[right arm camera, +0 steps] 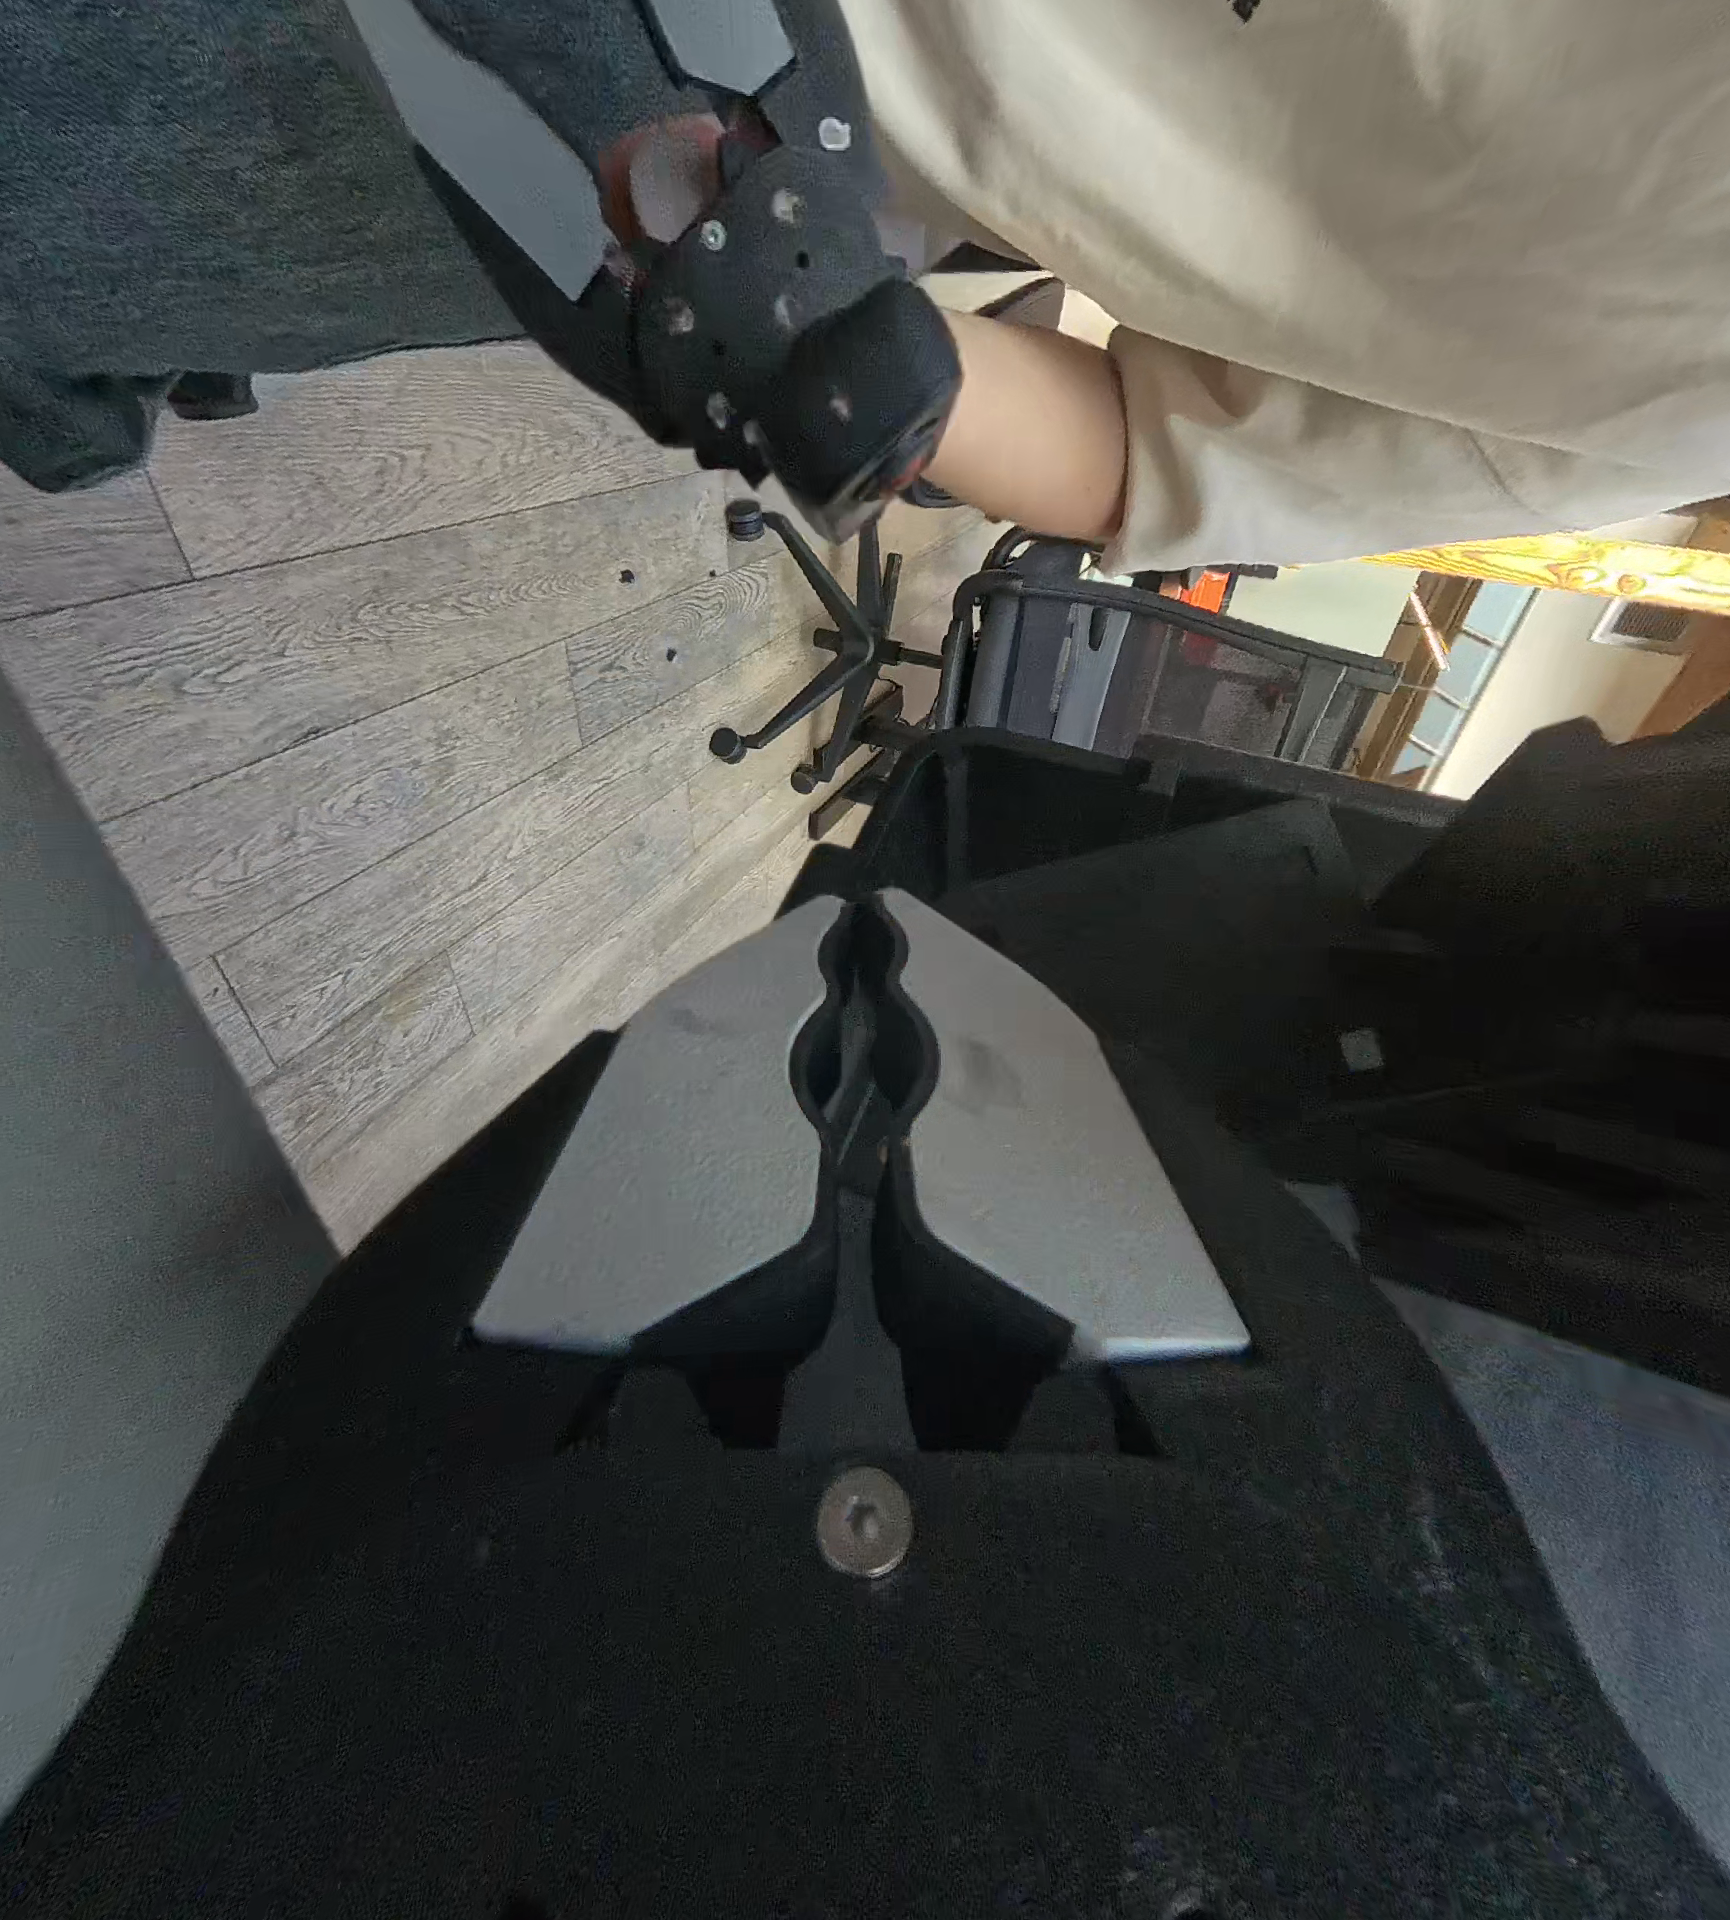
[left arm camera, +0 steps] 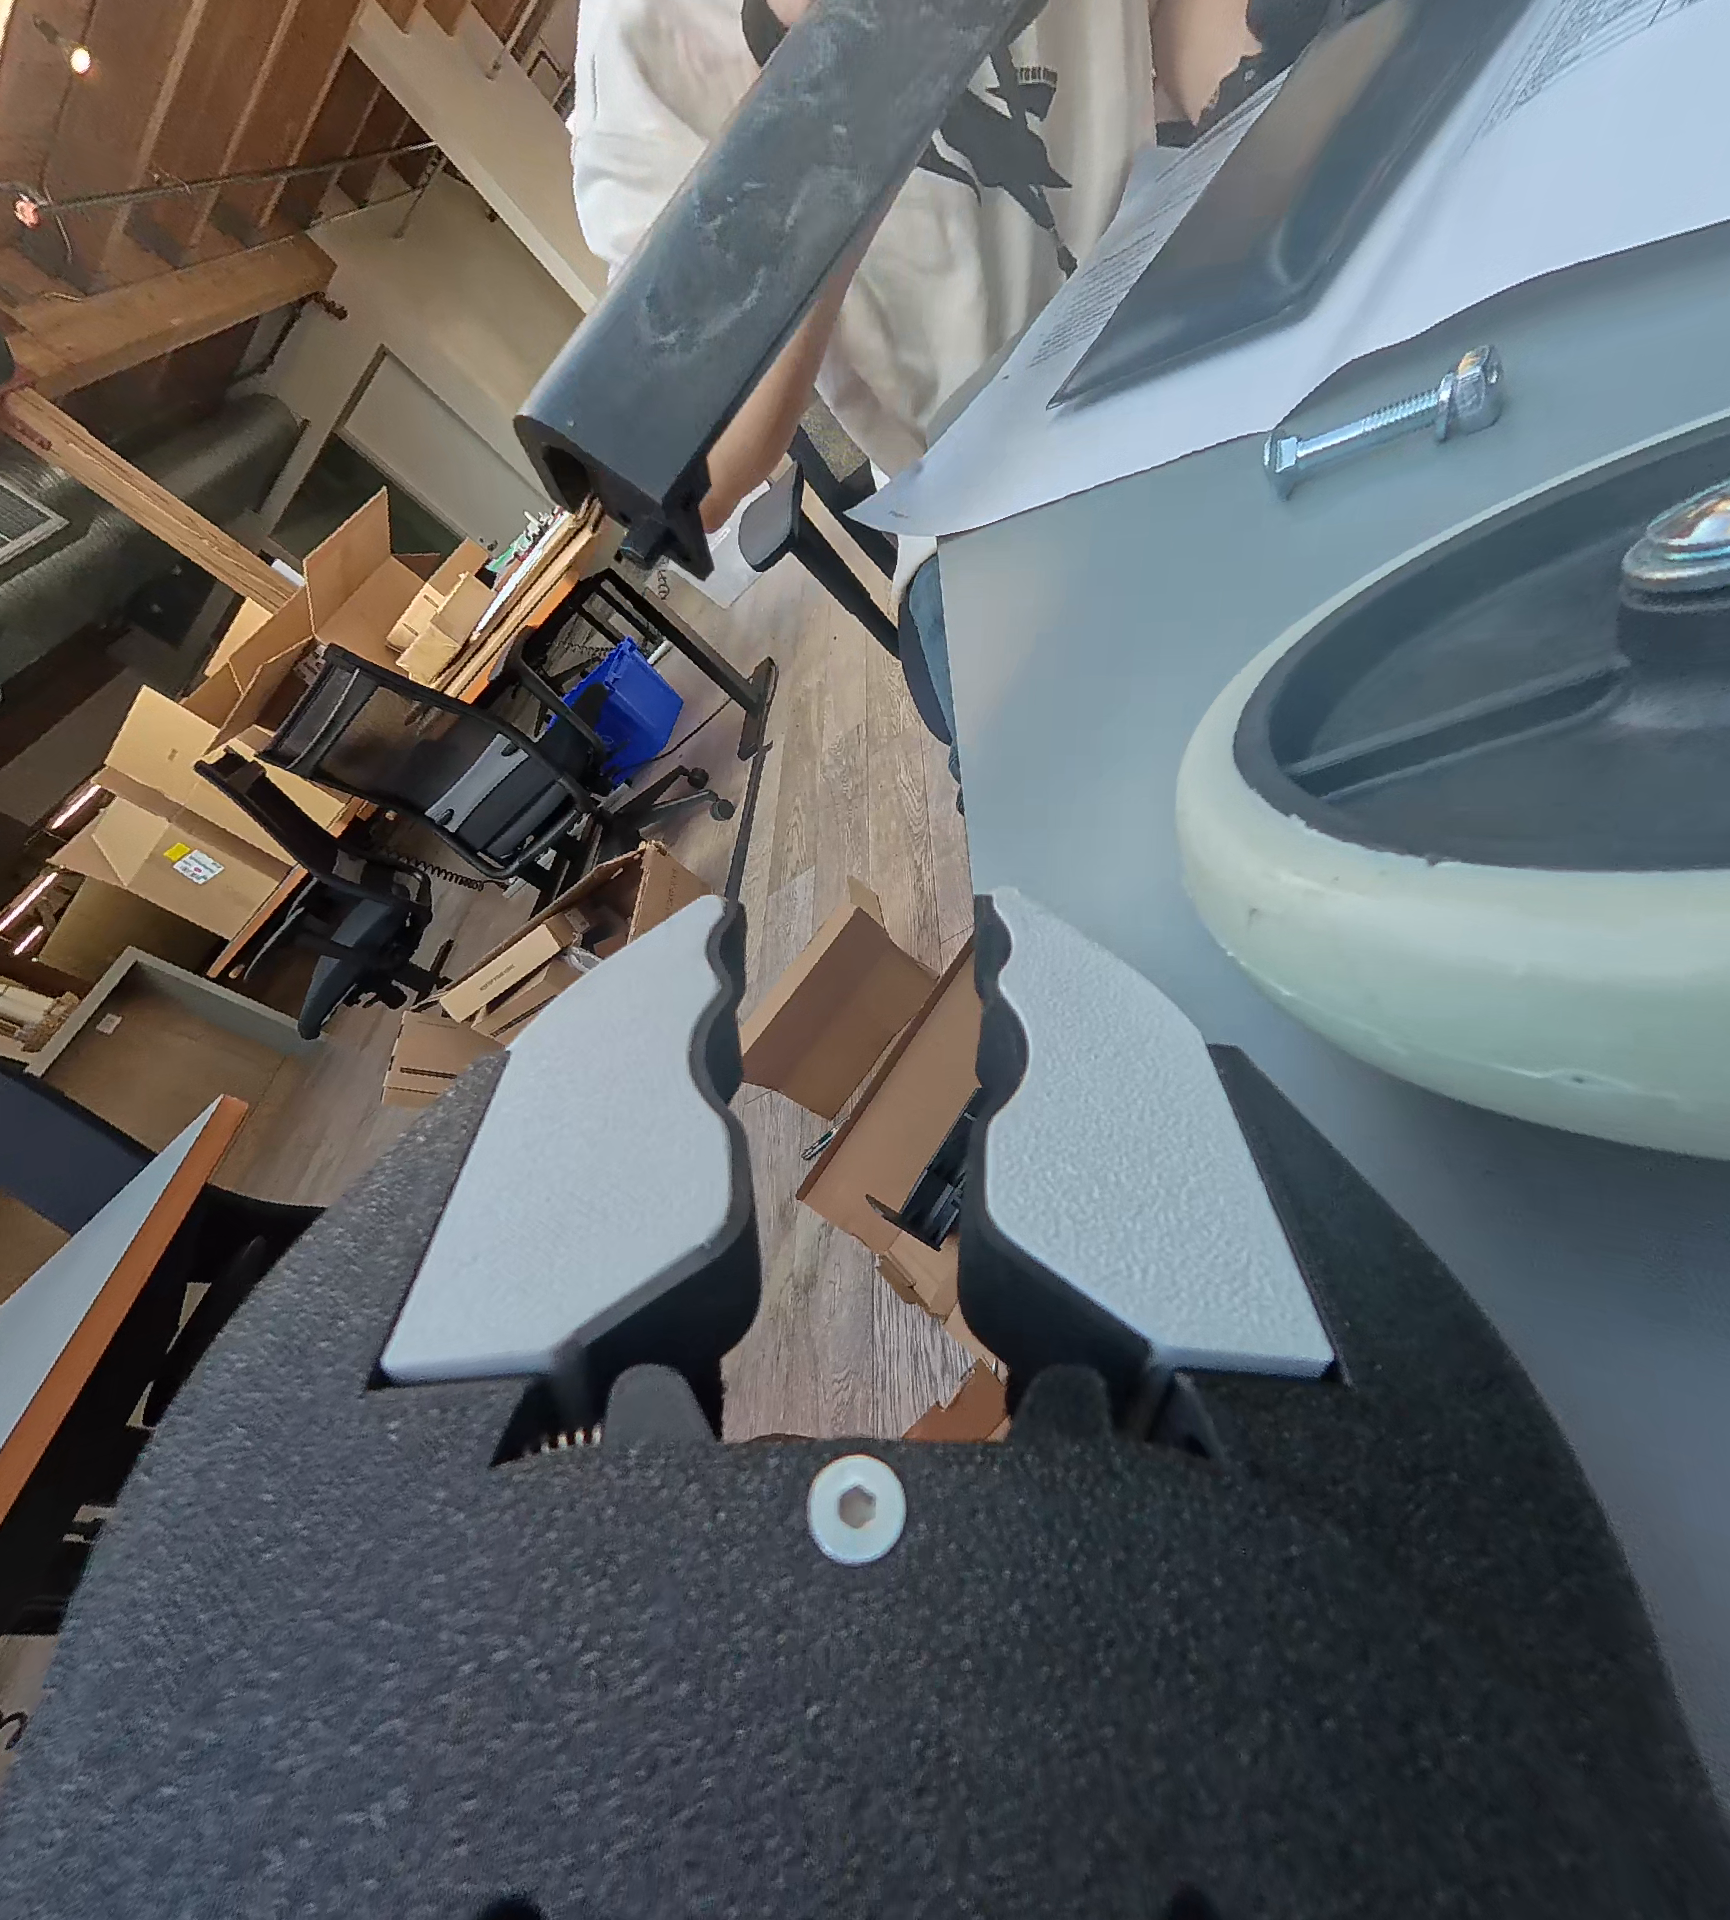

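- The left gripper (left arm camera: 856,925) has its jaws spread, and there is nothing between the two fingers; through the gap only the wooden floor and an open cardboard box (left arm camera: 830,997) show, far below
- It hangs just beside the edge of a grey table (left arm camera: 1152,675), with its right finger (left arm camera: 1079,1039) over the table top
- The nearest thing to it is a wheel (left arm camera: 1463,935) with a cream tyre and a black hub, which lies flat on the table, near the right finger but apart from it
- Farther on the table lie a silver bolt (left arm camera: 1380,426) with a nut on it and some paper sheets (left arm camera: 1100,416)
- A dusty black bar (left arm camera: 736,239) reaches down from the top of the left wrist view, in the air, well apart from the left gripper; what carries it I cannot tell
- The right gripper (right arm camera: 863,909) has its jaws pressed together, pinching a thin black strip (right arm camera: 850,1049) that runs between the pads
- This strip goes toward a large black part (right arm camera: 1204,935) just ahead; what it is, the dark hides
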A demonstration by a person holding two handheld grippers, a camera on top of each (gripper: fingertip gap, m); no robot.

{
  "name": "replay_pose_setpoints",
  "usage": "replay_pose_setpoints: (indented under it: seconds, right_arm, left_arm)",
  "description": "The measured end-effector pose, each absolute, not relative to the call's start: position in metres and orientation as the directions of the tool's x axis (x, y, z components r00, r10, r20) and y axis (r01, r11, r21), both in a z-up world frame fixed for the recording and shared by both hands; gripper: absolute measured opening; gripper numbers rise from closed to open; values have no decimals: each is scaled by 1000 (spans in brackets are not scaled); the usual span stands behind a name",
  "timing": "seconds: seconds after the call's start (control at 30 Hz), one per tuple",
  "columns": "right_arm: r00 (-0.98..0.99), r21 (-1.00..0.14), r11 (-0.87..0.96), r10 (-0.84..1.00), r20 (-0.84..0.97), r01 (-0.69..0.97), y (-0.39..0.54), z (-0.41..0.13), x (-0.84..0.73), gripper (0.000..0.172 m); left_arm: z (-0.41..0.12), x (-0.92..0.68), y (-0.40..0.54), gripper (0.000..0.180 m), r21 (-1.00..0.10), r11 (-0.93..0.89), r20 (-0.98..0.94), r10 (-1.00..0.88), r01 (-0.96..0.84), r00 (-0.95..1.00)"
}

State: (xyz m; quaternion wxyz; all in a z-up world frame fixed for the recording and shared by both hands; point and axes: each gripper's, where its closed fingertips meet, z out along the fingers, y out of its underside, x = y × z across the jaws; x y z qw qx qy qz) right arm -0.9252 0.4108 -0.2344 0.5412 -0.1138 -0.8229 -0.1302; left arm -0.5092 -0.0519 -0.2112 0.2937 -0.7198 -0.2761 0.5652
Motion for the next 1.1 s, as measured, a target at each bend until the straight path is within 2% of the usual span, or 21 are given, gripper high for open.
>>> replay_pose_setpoints:
  seconds: [0.2,0.43,0.6,0.77,1.1]
  right_arm:
    - [-517,250,923,-68,853,291,414,-233,-862,0]
    - [-652,225,917,50,757,331,406,-225,-767,0]
    - [-697,161,920,148,702,358,375,-209,-690,0]
    - [-727,15,933,269,631,358,327,-196,-588,0]
    - [-765,-230,930,367,529,287,261,-218,-441,0]
  left_arm:
    - [-211,-510,-51,42,-740,-669,-645,733,64,215]
    - [-212,-511,-51,42,-739,-670,-644,733,73,218]
    - [-209,-509,-52,42,-742,-668,-644,736,65,208]
    - [-206,-508,-53,42,-752,-657,-638,745,54,194]
    - [-204,-506,-54,42,-755,-654,-636,749,49,187]
